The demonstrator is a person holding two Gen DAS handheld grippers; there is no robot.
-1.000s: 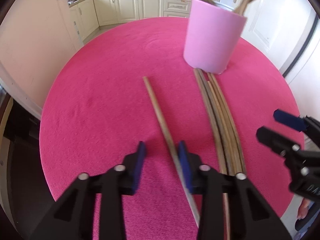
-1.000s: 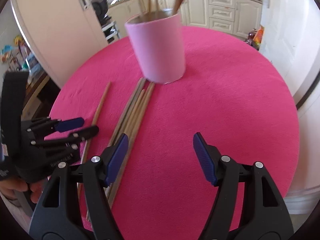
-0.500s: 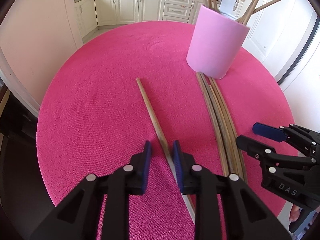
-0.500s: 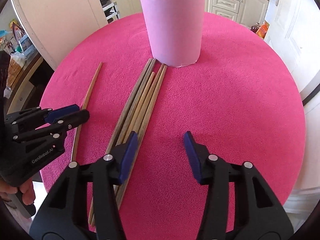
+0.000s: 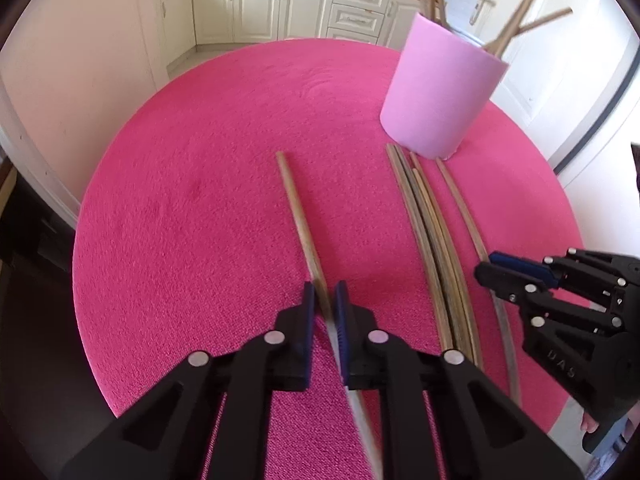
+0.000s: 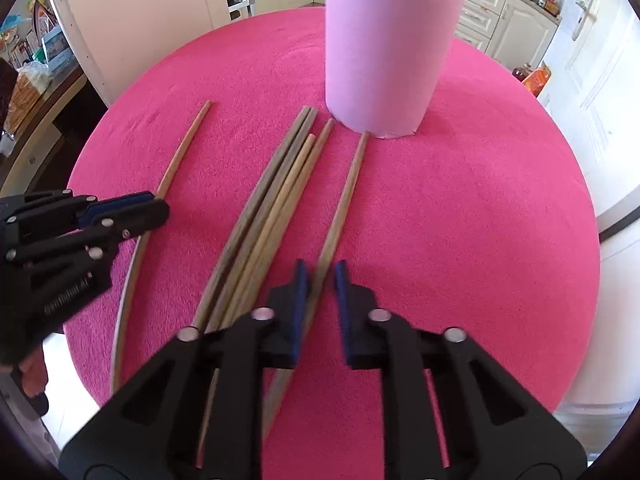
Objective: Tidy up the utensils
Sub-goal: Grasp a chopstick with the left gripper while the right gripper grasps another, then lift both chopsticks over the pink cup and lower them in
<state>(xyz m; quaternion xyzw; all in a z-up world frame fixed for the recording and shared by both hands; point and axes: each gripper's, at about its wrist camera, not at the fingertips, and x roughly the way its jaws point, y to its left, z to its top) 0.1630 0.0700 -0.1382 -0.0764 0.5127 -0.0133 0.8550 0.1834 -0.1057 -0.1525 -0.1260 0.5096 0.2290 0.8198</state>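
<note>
Six sticks lie on the desk (image 6: 480,200). The left hand-held gripper (image 5: 325,300) pinches the lone stick (image 5: 298,216); the right hand-held gripper (image 6: 320,280) is narrowed around another stick (image 6: 344,204), beside a bundle of four (image 6: 276,208).

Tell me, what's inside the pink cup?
Wooden sticks poke out of the pink cup, leaning different ways. Its wall hides their lower ends and anything else at the bottom.

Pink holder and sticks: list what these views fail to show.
- Pink holder: its inside, hidden by its own wall, both views.
- Stick in the left hand-held gripper: near end blurred, left view.
- Stick at the right hand-held gripper: pad contact unclear.
</note>
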